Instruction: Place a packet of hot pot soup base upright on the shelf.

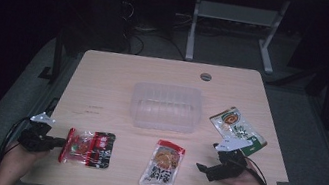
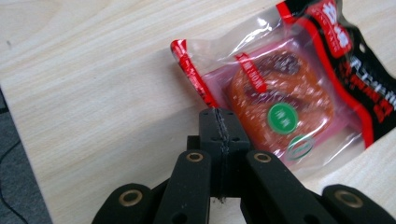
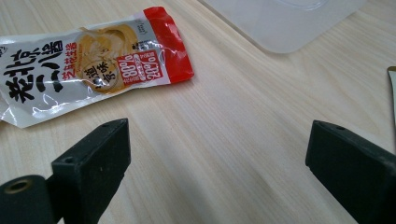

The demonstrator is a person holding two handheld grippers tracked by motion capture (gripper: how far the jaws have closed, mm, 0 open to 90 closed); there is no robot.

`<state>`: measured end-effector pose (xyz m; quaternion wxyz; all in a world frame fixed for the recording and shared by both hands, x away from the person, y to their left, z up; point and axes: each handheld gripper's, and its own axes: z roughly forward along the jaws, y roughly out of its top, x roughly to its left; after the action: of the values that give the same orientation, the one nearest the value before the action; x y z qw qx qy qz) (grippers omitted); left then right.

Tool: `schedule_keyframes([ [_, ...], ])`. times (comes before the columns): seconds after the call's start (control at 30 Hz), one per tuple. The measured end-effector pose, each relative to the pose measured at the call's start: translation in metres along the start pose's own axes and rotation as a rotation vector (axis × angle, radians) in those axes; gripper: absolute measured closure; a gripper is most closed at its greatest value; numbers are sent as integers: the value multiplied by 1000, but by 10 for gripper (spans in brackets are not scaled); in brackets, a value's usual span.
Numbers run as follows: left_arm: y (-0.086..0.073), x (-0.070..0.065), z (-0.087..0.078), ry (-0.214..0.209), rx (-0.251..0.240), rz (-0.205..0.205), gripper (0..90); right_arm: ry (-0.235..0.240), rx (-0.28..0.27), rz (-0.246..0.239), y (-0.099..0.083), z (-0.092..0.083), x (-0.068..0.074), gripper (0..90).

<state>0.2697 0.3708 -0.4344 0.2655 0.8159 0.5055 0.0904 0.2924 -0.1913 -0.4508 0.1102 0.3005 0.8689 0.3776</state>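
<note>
The left gripper (image 2: 219,116) is seen clenched on the sealed edge of the red snack packet (image 2: 280,93), which lies flat on the table (image 1: 105,72) directly ahead of the jaws, near the table's front edge. The right gripper (image 3: 217,154) is held released, and bare wood is seen between its jaws. The white sauce pouch (image 3: 88,65) is found ahead to its left, the clear plastic container (image 3: 285,23) farther ahead.
</note>
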Motion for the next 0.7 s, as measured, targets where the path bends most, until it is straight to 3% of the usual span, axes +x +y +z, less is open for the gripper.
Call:
schedule_keyframes([
  [0.3,0,2,2,-12,0,-11,898,-1,-1,-1,0,0,0,64],
  [0.7,8,-15,12,-99,-9,12,898,-3,0,-2,0,0,0,64],
])
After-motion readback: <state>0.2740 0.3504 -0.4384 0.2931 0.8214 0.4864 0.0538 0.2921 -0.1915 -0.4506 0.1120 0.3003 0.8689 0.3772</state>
